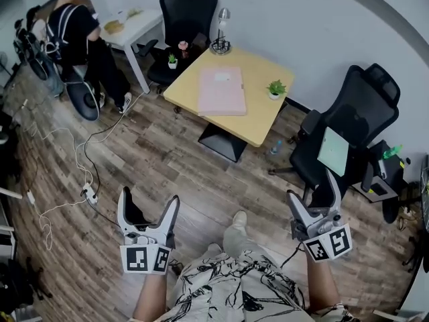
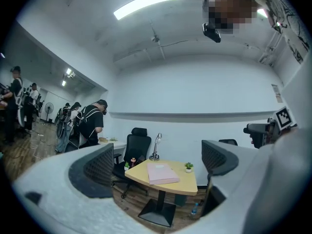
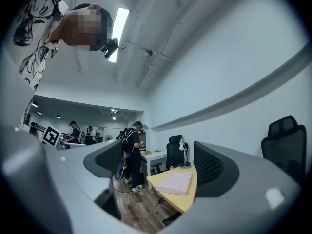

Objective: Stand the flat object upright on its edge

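A flat pink book point(image 1: 222, 90) point(image 2: 162, 173) point(image 3: 176, 182) lies on a yellow table point(image 1: 257, 121) across the room, far from both grippers. My left gripper point(image 1: 150, 212) is held low at the lower left of the head view, jaws wide apart and empty. My right gripper point(image 1: 312, 194) is at the lower right, also open with nothing between its jaws. In the left gripper view the table point(image 2: 185, 183) shows between the two fingers point(image 2: 95, 169). In the right gripper view the book sits between the black pads point(image 3: 210, 167).
On the table stand a small potted plant point(image 1: 275, 88), a desk lamp point(image 1: 221, 40) and a tiny pot point(image 1: 172, 60). Black office chairs point(image 1: 185, 19) point(image 1: 352, 123) flank it. A person point(image 1: 79, 35) stands at a white desk point(image 1: 131, 25). Cables point(image 1: 80, 170) trail over the wooden floor.
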Demonstrator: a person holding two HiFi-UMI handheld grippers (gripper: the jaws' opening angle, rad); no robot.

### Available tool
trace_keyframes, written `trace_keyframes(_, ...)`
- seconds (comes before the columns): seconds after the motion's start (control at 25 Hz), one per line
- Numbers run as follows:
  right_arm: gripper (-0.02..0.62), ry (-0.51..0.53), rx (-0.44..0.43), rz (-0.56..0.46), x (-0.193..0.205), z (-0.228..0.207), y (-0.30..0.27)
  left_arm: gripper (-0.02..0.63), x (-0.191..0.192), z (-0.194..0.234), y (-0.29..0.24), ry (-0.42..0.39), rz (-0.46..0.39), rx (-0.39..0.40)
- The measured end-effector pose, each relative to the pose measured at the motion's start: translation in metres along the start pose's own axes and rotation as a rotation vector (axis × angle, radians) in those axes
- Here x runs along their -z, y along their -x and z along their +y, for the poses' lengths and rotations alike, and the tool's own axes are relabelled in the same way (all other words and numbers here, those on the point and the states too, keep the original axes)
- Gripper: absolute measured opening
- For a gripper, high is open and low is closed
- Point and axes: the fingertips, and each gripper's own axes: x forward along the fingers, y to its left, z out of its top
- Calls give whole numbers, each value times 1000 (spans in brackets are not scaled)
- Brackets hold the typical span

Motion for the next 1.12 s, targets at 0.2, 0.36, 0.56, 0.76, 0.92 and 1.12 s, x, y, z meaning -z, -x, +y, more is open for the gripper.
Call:
trace_keyframes(0.2, 456, 7, -18, -16, -6, -31, -38, 550, -2, -4, -45, 2, -4, -5)
trace_keyframes(0.36, 456, 5, -23, -20, -7, -58, -57, 549, -5, -13, -76, -3, -14, -6)
trace_keyframes(0.56, 456, -2, -39, -13, -4, -91, -82, 550, -4, -24, -113, -12, -12, -15)
trace_keyframes(0.76, 456, -23, -67, -12, -1, -122, -99, 549, 0, -39, -140, 5, -13, -31)
trace_keyframes(0.92, 456, -44, -92, -13, 2, -139, -115, 549, 1, -52, -157, 10, -17, -41)
trace_keyframes(1.12, 454, -63, -116, 19, 17, -143, -131, 550, 12, -53, -161, 4, 20, -52)
